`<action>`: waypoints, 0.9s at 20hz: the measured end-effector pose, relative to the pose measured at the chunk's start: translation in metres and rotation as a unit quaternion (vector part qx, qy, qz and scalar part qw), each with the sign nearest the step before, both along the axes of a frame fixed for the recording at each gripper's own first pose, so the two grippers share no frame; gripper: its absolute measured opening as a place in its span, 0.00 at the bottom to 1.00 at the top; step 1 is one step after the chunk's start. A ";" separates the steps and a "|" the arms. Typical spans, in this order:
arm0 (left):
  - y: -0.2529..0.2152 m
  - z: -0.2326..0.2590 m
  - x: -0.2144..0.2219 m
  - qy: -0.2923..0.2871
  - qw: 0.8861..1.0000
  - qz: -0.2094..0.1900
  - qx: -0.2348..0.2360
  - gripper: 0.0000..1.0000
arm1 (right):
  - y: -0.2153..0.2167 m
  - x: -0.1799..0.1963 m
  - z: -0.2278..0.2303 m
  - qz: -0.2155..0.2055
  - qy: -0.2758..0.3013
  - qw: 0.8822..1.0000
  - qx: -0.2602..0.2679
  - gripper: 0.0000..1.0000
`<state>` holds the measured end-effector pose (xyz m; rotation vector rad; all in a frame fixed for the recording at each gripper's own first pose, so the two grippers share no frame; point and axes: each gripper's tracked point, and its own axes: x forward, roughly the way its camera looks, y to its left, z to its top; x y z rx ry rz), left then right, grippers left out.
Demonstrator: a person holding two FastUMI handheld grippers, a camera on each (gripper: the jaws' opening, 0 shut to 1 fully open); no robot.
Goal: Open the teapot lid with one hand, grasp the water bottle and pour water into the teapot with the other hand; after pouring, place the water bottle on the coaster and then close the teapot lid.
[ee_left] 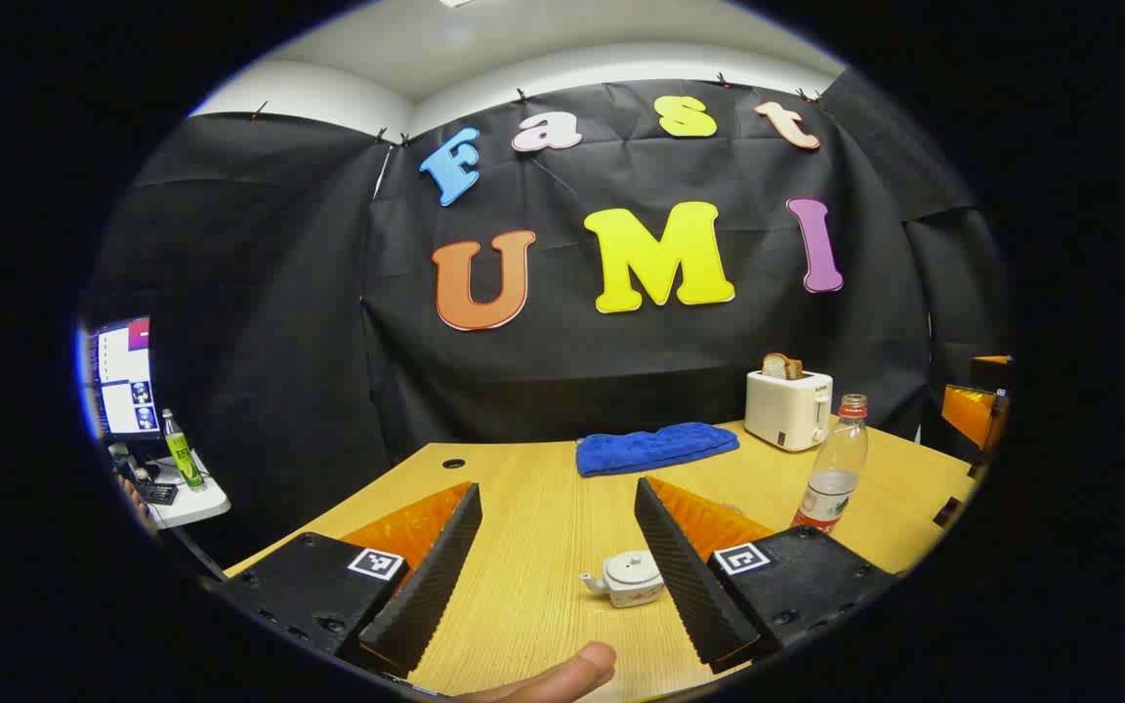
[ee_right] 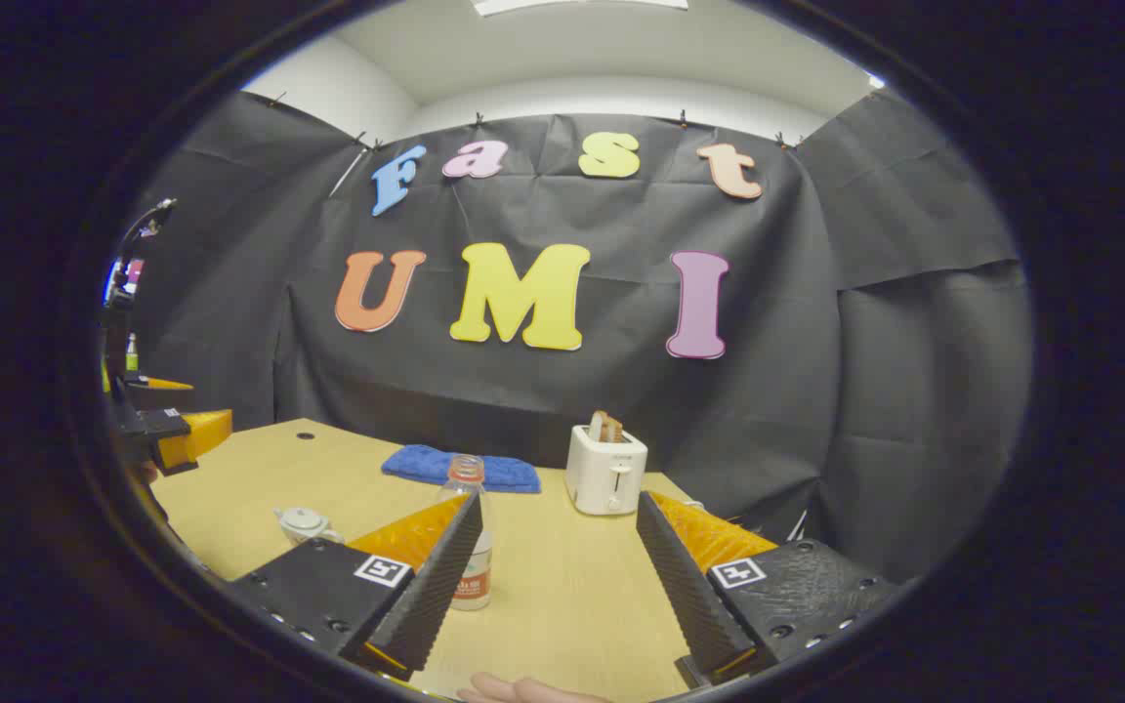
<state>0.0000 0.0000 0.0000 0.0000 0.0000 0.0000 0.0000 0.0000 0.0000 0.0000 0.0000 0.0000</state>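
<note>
A small white teapot (ee_left: 629, 578) with its lid on sits on the wooden table (ee_left: 543, 517), just left of my left gripper's right finger; my left gripper (ee_left: 558, 566) is open and apart from it. A clear water bottle (ee_left: 833, 475) with a red cap and a little water stands upright to the right. In the right gripper view the water bottle (ee_right: 473, 547) stands partly behind the left finger, and the teapot (ee_right: 305, 524) sits farther left. My right gripper (ee_right: 558, 576) is open, holding nothing. The left gripper (ee_right: 167, 430) shows at the far left.
A white toaster (ee_left: 788, 407) holding toast and a folded blue cloth (ee_left: 655, 448) lie at the table's back. A side stand with a green bottle (ee_left: 182, 451) and a monitor (ee_left: 123, 376) is off to the left. A fingertip (ee_left: 562, 674) shows at the bottom edge.
</note>
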 end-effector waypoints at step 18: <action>-0.030 -0.018 0.031 -0.017 0.999 -0.028 -0.010 0.99 | -0.004 0.004 0.002 -0.015 0.000 1.000 0.002 0.97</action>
